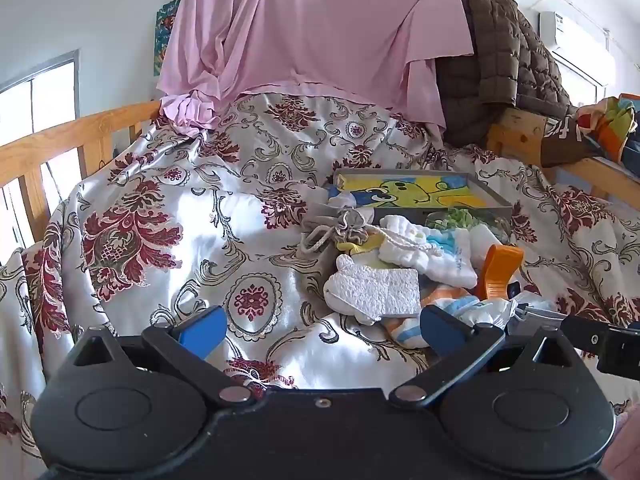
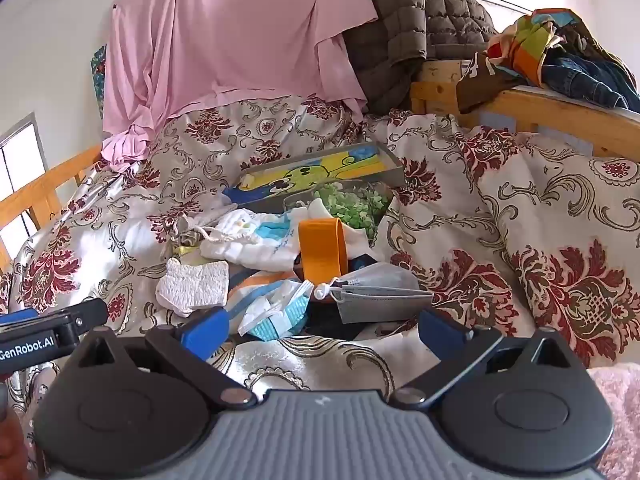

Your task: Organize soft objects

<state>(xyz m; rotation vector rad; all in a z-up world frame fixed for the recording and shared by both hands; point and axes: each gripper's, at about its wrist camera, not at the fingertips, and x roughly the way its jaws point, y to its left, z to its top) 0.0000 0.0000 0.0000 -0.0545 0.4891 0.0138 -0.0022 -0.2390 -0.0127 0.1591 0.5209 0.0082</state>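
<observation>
A pile of soft things lies on the floral bedspread [image 1: 160, 216]: a white sponge-like pad [image 1: 376, 292] [image 2: 192, 284], a white and blue cloth [image 1: 432, 252] [image 2: 256, 240], a grey drawstring pouch [image 1: 340, 228], a grey face mask [image 2: 380, 292], a blue and white packet [image 2: 280, 312] and an orange clip [image 1: 498, 272] [image 2: 322, 252]. My left gripper [image 1: 320, 332] is open and empty, just before the pad. My right gripper [image 2: 320, 332] is open and empty, just before the packet and mask.
A grey tray with a yellow cartoon picture [image 1: 420, 196] [image 2: 320, 172] lies behind the pile, next to a clear bag of green bits [image 2: 352, 204]. Pink sheet [image 1: 312, 28], brown jacket [image 1: 500, 64] and wooden bed rails [image 1: 60, 136] stand around. Clothes [image 2: 560, 52] lie on the right rail.
</observation>
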